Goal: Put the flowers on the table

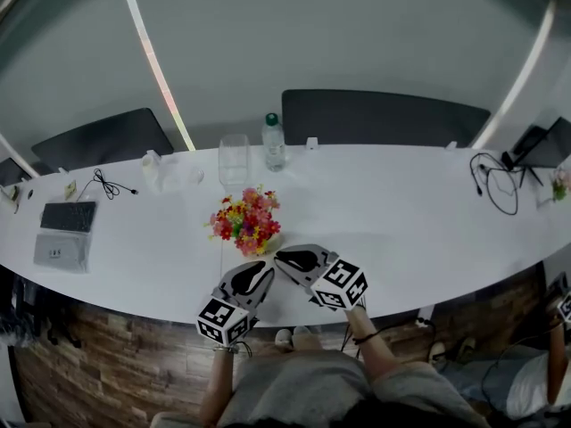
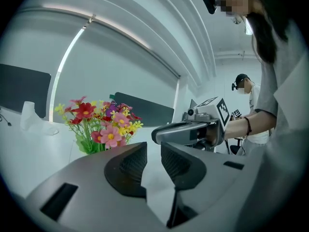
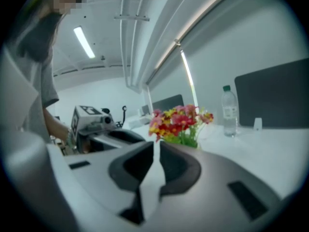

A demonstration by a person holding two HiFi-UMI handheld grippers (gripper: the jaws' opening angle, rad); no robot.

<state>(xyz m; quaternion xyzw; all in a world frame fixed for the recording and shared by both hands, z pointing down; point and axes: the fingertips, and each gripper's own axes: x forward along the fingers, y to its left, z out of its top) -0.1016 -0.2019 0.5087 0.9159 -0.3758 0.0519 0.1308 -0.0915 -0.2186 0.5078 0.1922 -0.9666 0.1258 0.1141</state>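
Our left gripper [image 1: 259,271], jaws slightly apart, and right gripper [image 1: 284,259], jaws all but together, hover empty just before the flowers [image 1: 245,221] standing upright on the white table [image 1: 401,221], so we judge it best to back away gently without brushing the blooms.

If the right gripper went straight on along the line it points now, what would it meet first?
Most likely the flowers, which stand just beyond the tips of the right gripper, slightly right of its line. Depth is hard to judge in this view.
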